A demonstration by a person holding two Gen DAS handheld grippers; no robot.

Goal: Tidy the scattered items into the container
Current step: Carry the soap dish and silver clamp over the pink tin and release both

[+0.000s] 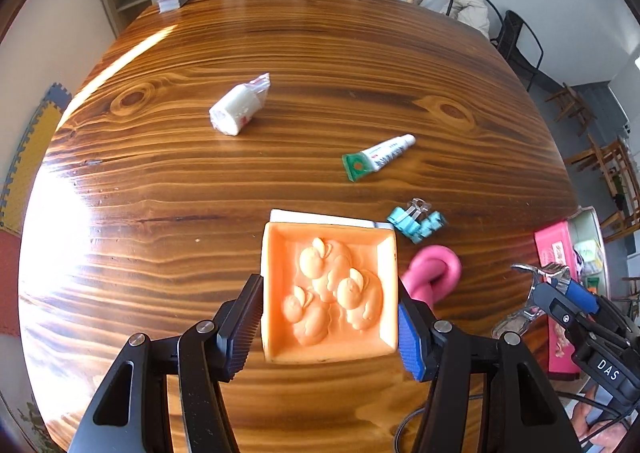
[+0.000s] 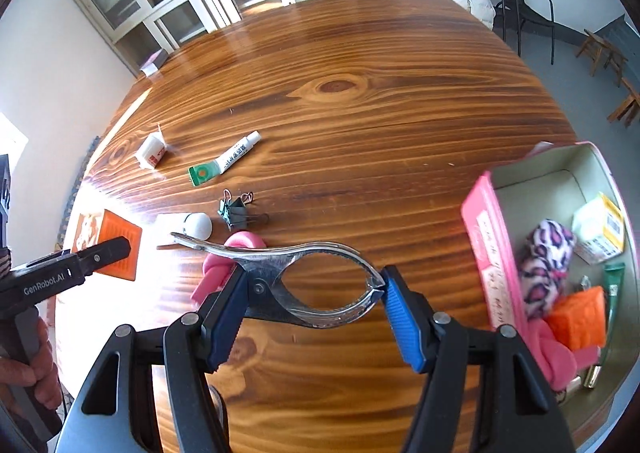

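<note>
Metal clamp [image 2: 304,285]: rigid, slick, springy; right tool [image 2: 312,305] is gripping its ends, left of the pink box [image 2: 492,253]. Left tool [image 1: 330,317] is clenching the light, stiff orange mould [image 1: 330,293] by its side walls

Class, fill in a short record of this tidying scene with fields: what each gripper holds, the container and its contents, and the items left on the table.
left gripper: shut on the orange square duck-relief tile
right gripper: shut on the shiny metal spring clamp
container: pink open box at the right table edge
in container: leopard-print fabric roll, orange block, small yellow-and-white carton
left on wooden table: green-and-white tube, bagged white roll, teal binder clips, pink knotted loop
</note>
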